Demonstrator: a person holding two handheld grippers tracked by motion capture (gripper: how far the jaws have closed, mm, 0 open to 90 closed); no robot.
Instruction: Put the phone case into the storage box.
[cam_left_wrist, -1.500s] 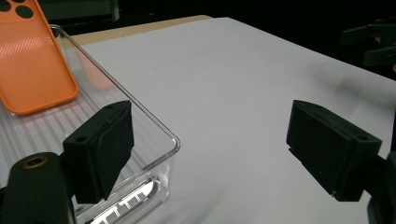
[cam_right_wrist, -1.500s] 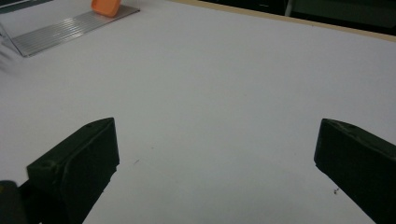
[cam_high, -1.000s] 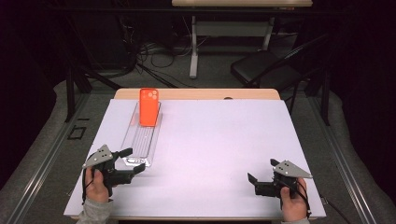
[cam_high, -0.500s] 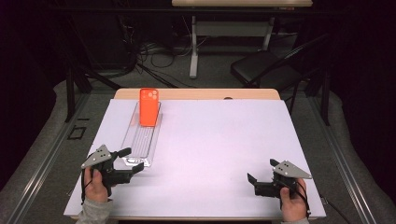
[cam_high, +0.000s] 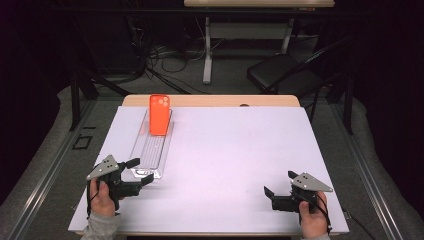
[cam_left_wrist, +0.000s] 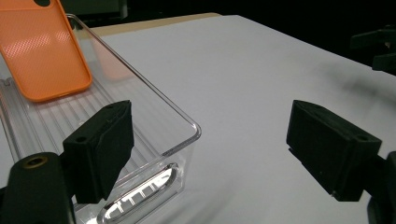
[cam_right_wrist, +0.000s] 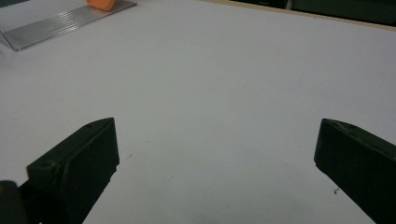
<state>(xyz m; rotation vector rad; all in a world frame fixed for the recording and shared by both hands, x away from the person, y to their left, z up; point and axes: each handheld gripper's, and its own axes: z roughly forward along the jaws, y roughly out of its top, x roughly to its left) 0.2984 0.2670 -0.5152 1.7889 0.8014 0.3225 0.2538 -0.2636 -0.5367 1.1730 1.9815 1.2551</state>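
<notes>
High view gives us a pale lavender, matte sheet covering the desk (cam_high: 240, 165), with a strip of light wood left bare along the far edge; near the left edge lies a long, narrow tray (cam_high: 152, 147) of clear hard plastic, its floor ribbed lengthwise, its walls thin and its corners rounded, running from near the far edge toward the near-left corner; an orange phone case (cam_high: 159, 115), a rounded rectangle with camera cut-outs at its top, leans upright in the tray's far end; in the left gripper view its inner face shows a fine dotted texture and a soft, rubbery lip; we hold the left gripper (cam_high: 139, 172) near the near-left corner, its blocky black jaws standing wide apart around the tray's near corner, one jaw over the ribbed floor inside the wall, the other out over the bare sheet; whether the inner jaw touches the plastic we cannot tell, and nothing is clamped; we hold the right gripper (cam_high: 268, 195) near the near-right corner, its jaws likewise wide open over bare sheet, well apart from the tray.
</notes>
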